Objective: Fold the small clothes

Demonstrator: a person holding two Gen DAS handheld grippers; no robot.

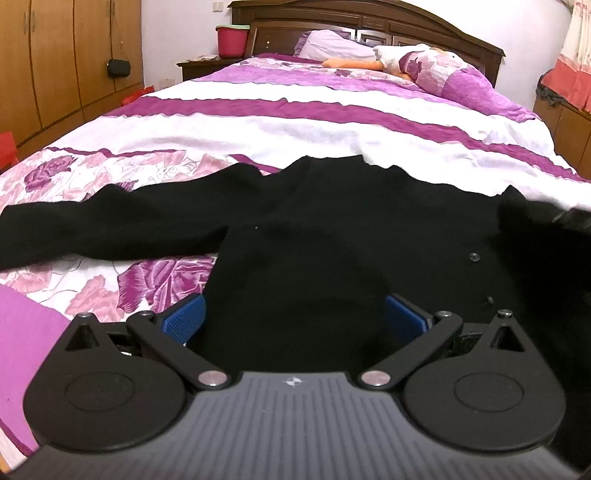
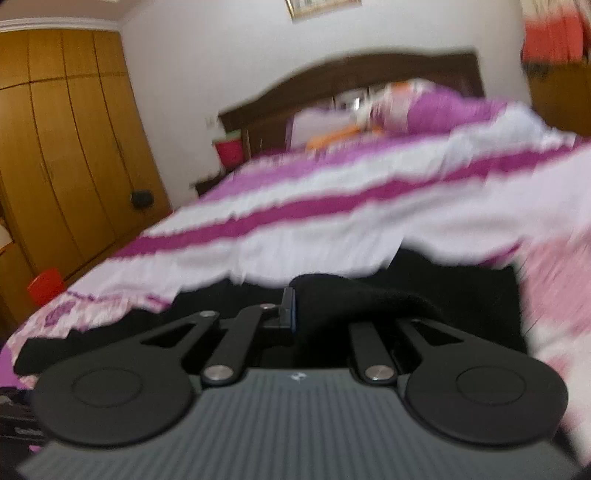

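Note:
A small black long-sleeved top (image 1: 314, 229) lies spread on the purple and white bedspread (image 1: 280, 122), one sleeve (image 1: 92, 225) stretched out to the left. My left gripper (image 1: 293, 317) is open, its blue pads either side of the top's lower hem. My right gripper (image 2: 299, 314) is shut on a fold of the black top (image 2: 354, 299) and lifts it; this view is blurred. The raised part of the top shows at the right edge of the left wrist view (image 1: 546, 236).
Pillows and a soft toy (image 1: 402, 61) lie by the dark wooden headboard (image 1: 369, 18). A red bucket (image 1: 231, 40) stands on the nightstand. A wooden wardrobe (image 1: 55, 66) lines the left wall. A curtain (image 1: 572, 55) hangs at the right.

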